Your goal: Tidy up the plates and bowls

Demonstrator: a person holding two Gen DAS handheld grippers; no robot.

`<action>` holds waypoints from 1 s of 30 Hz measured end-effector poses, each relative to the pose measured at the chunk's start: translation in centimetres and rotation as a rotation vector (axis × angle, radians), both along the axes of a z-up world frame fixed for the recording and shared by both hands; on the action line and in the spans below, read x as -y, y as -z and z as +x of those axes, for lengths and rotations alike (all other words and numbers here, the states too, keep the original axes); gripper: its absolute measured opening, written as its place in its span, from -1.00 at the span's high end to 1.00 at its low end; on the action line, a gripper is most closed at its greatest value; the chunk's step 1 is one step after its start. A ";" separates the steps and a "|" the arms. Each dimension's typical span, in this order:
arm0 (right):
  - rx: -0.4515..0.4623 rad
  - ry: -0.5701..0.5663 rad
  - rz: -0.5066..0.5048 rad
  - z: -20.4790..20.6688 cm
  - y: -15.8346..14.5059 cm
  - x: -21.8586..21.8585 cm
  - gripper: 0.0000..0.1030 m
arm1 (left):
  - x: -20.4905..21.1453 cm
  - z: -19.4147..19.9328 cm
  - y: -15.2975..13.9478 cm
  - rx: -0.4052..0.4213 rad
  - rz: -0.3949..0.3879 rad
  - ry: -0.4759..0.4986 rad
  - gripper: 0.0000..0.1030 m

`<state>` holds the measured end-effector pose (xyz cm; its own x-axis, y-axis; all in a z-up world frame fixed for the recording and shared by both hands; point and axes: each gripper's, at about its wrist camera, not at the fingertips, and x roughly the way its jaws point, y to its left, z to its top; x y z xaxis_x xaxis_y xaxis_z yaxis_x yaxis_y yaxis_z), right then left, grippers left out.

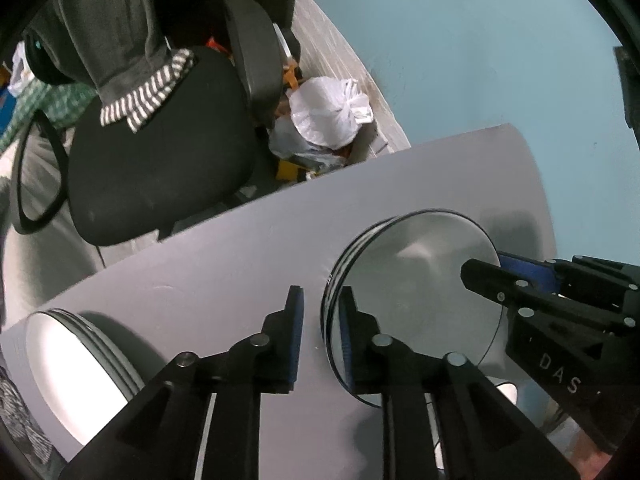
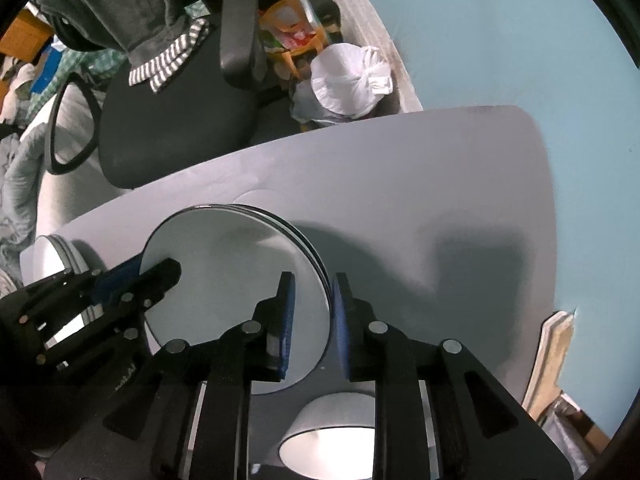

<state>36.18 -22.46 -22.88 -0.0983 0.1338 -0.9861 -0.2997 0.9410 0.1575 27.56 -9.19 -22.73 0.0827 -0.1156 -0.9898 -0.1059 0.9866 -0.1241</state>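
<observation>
Both tools point down at a grey surface (image 1: 224, 248) that carries stacks of round steel plates. The main stack of plates (image 1: 424, 292) lies flat near the middle of the surface, several rims showing one over another at its edge.

The left tool (image 1: 318, 340) straddles the near-left rim of that stack: one blue-padded finger stands outside the rim, the other over the top plate. The jaws stand a little apart, with a clear gap between the outer pad and the rim, so they do not press on the plates.

The right tool (image 2: 312, 320) sits at the opposite rim of the same stack (image 2: 240, 280). Its left finger is over the top plate and its right finger is outside the edge. Its jaws are also slightly apart with the rim between them, and the pads do not look clamped on it.

Each tool shows in the other's view, at the far side of the stack.

A second stack of plates (image 1: 76, 364) lies well apart at the left corner of the surface. A steel bowl (image 2: 332, 436) sits on the surface just below the main stack, close under the right tool.

Beyond the surface stands a black office chair (image 1: 160, 148) with a grey garment with a striped hem (image 1: 120, 40) draped over it. Beside the chair on the floor is a knotted white plastic bag (image 1: 328, 112). A pale blue wall (image 1: 480, 48) runs along the right side
</observation>
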 end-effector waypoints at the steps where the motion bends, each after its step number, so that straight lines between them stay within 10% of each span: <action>1: -0.002 -0.003 0.000 0.0 0.0 0.0 0.60 | -0.1 0.0 -0.3 0.008 0.012 0.003 0.49; 8: 0.032 -0.011 -0.008 -0.2 -0.7 -0.1 0.60 | -0.7 -0.2 -1.8 0.061 0.070 0.000 0.12; 21: 0.157 0.018 0.016 -1.0 -4.8 0.7 -0.07 | -1.1 -2.4 -5.6 0.124 0.082 -0.010 -0.11; 30: 0.226 0.050 0.032 -2.2 -7.8 1.9 -0.15 | -0.7 -4.1 -9.1 0.194 0.106 0.010 -0.18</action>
<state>34.00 -24.34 -15.05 0.1320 0.1648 -0.9775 -0.2842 0.9510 0.1219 23.44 -8.48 -13.66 0.2719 -0.0131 -0.9622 -0.0800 0.9961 -0.0362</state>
